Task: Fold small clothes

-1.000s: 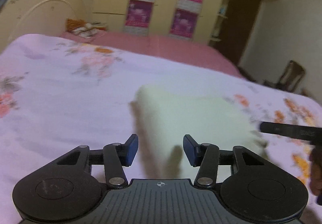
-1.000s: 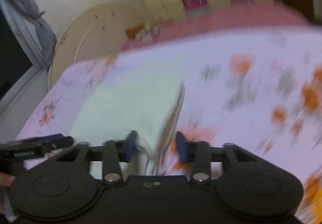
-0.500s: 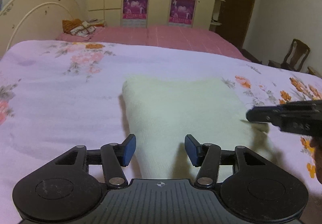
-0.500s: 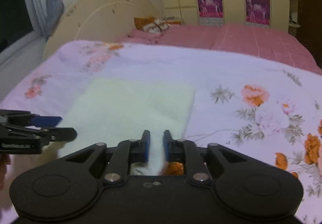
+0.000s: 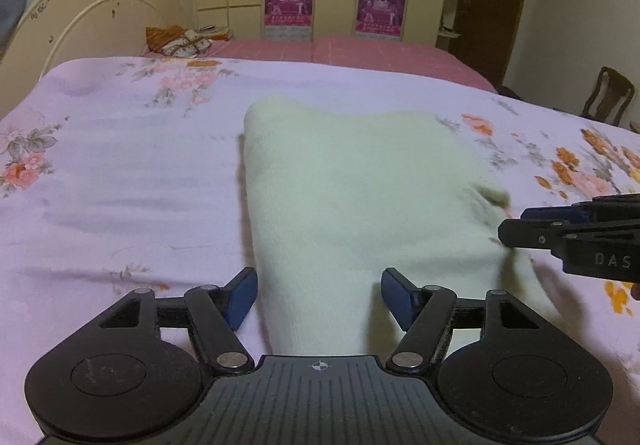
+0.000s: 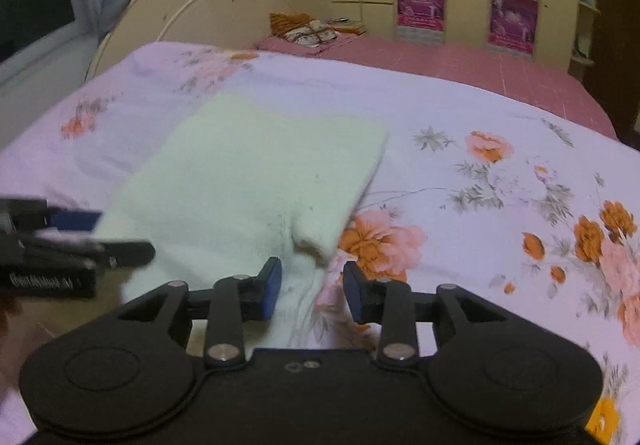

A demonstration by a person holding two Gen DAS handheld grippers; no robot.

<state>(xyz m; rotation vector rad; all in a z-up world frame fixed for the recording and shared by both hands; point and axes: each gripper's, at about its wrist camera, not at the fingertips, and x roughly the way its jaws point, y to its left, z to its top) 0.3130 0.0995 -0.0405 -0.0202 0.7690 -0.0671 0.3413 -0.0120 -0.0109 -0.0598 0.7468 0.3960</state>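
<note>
A pale cream garment (image 5: 360, 197) lies folded into a flat rectangle on the lilac floral bedcover (image 5: 120, 173). My left gripper (image 5: 318, 297) hangs over its near left edge. Its jaws are opening, the cloth lies between them, and the pads stand clear of it. My right gripper (image 6: 312, 289) is over the garment's (image 6: 256, 173) near right corner. Its jaws are opening too, with a ridge of cloth between them that neither pad presses. Each gripper shows from the side in the other's view: the right gripper (image 5: 520, 223) and the left gripper (image 6: 116, 237).
The bedcover (image 6: 500, 173) spreads wide on both sides of the garment. Beyond it are a pink bedspread (image 5: 360, 49), a small pile of patterned cloth (image 5: 184, 41), a cream headboard (image 5: 100, 17) and a wardrobe with pink posters (image 5: 288, 1). A wooden chair (image 5: 608, 93) stands far right.
Both grippers' jaws have widened. The right gripper, nearly shut at the garment's near right corner half a second ago, now stands apart from it. The garment lies flat.
</note>
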